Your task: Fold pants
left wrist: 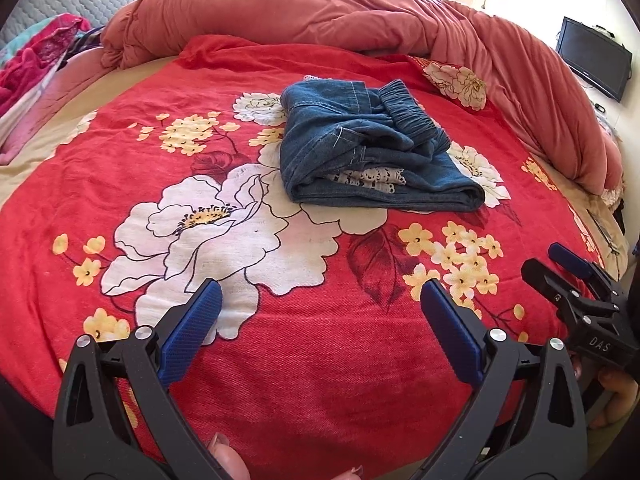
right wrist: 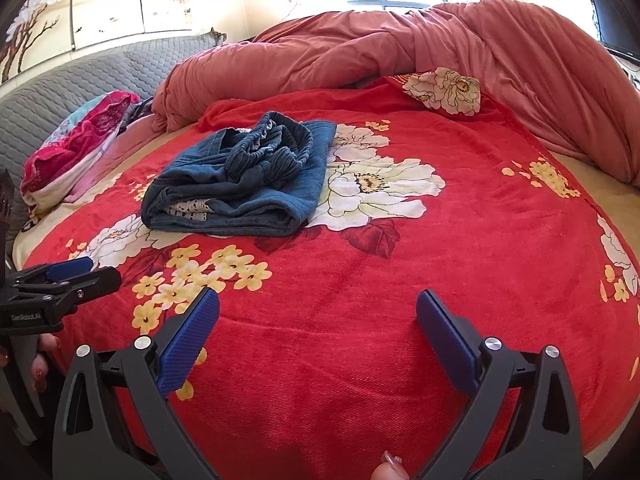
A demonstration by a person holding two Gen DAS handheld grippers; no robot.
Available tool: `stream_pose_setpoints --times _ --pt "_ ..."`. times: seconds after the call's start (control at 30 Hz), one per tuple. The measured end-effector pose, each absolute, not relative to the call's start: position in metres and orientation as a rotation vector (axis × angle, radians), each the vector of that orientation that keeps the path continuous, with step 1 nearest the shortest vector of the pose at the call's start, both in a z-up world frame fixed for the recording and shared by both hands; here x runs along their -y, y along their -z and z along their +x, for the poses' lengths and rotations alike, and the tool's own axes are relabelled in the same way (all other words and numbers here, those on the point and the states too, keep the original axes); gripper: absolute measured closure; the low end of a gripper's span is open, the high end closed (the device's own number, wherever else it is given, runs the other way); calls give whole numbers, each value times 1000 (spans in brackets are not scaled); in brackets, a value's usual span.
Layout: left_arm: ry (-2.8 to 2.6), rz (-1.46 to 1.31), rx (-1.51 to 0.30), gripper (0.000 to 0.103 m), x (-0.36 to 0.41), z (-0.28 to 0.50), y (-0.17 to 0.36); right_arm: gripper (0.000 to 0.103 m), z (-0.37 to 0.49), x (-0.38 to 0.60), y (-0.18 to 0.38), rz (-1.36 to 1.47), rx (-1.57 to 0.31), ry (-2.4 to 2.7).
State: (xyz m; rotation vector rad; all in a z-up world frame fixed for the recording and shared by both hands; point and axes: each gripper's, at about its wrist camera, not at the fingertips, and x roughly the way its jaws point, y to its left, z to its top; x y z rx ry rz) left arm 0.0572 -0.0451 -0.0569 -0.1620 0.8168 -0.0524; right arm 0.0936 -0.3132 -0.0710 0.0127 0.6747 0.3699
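the pants [left wrist: 372, 148] sit bundled toward the far side of the red floral blanket [left wrist: 320, 360], both the left gripper [left wrist: 320, 328] and right gripper [right wrist: 318, 328] spread wide and empty near its front edge, so the loose bulging waistband could spring the stack open if nudged.

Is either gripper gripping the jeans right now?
No: the left gripper and right gripper are both open above the red blanket, apart from the jeans.

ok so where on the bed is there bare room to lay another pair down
Free: the red floral blanket between the folded jeans and both open grippers, left gripper, right gripper. Crowded: the far edge, under the bunched pink duvet.
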Motion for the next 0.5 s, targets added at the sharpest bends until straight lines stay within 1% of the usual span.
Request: stream_pose_setpoints --times 0.5 --pt "55 -163 -817 10 46 57 57 5 96 319 72 37 -674 -364"
